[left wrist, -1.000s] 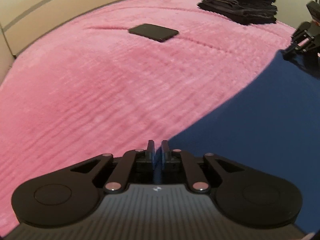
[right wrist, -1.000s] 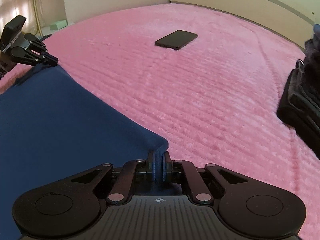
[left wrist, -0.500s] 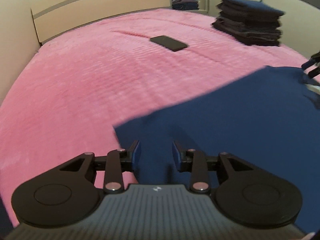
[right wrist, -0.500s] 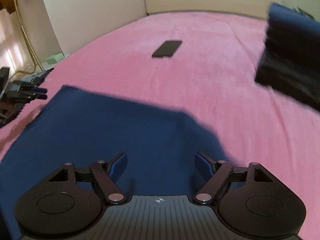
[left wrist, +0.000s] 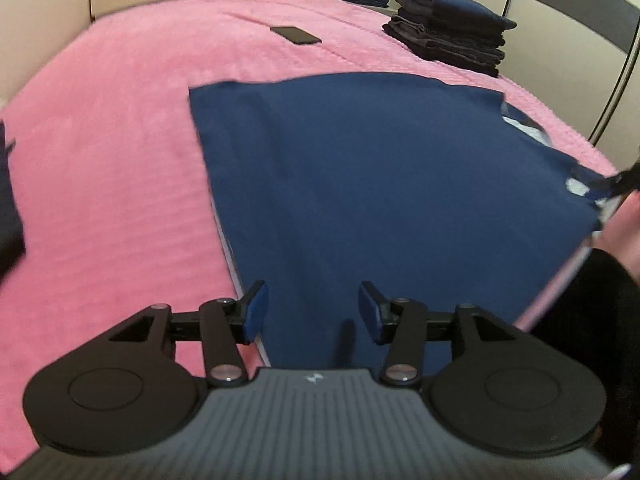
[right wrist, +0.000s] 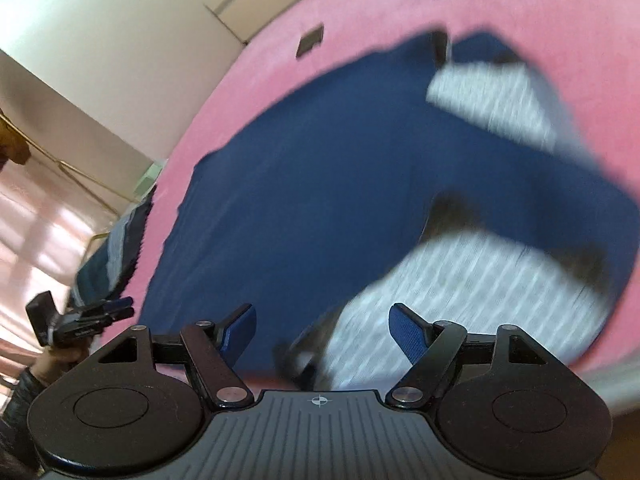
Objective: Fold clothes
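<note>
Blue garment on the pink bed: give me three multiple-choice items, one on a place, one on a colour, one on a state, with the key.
1. Where does the phone lie?
A. On the pink bedspread, beyond the blue garment
B. On top of the garment
C. On the stack of folded dark clothes

2. What colour are the striped sleeves in the right wrist view?
A. Red
B. Pale grey-white
C. Green

3. What state is the left gripper in?
A. Clamped on the garment's hem
C. Holding the phone
B. Jaws apart, pinching nothing

Key: 1 A, the phone sits on bare bedspread past the garment's far edge. 2 B, both sleeves show light stripes against the navy body. 3 B, its jaws are opening and the cloth lies flat below them, ungripped.
</note>
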